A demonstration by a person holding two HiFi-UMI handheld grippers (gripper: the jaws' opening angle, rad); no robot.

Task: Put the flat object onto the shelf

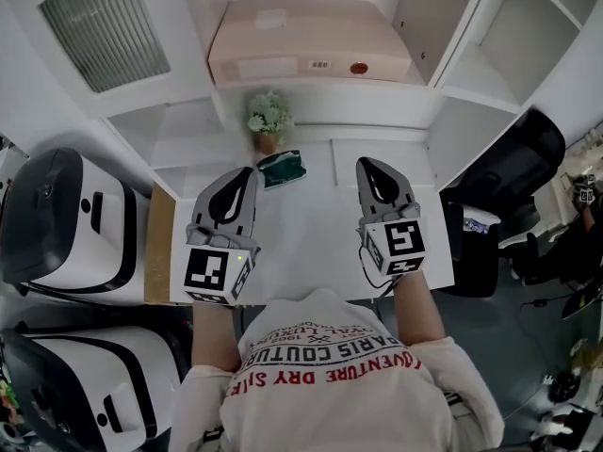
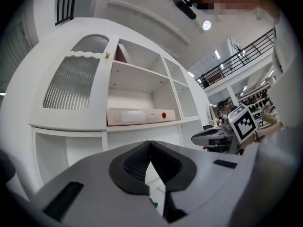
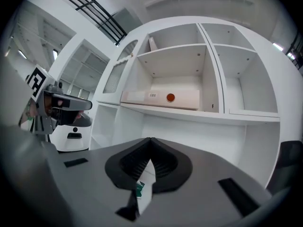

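Note:
A flat pinkish-white box (image 1: 311, 55) with a red dot lies on the cabinet's middle shelf (image 1: 415, 97); it also shows in the left gripper view as the box (image 2: 141, 116) and in the right gripper view as the box (image 3: 161, 98). My left gripper (image 1: 249, 171) and right gripper (image 1: 368, 165) hover side by side over the white counter (image 1: 311, 243), both pointing at the cabinet. Each is shut with nothing between its jaws, as the left gripper (image 2: 150, 144) and right gripper (image 3: 150, 141) show in their own views. A green packet (image 1: 281, 169) lies on the counter between the two tips.
A small potted plant (image 1: 268, 119) stands at the back of the counter. White machines (image 1: 66, 224) sit at the left, a black office chair (image 1: 509, 177) at the right. A ribbed glass cabinet door (image 1: 104, 26) is at the upper left, open shelf bays (image 1: 528, 36) at the right.

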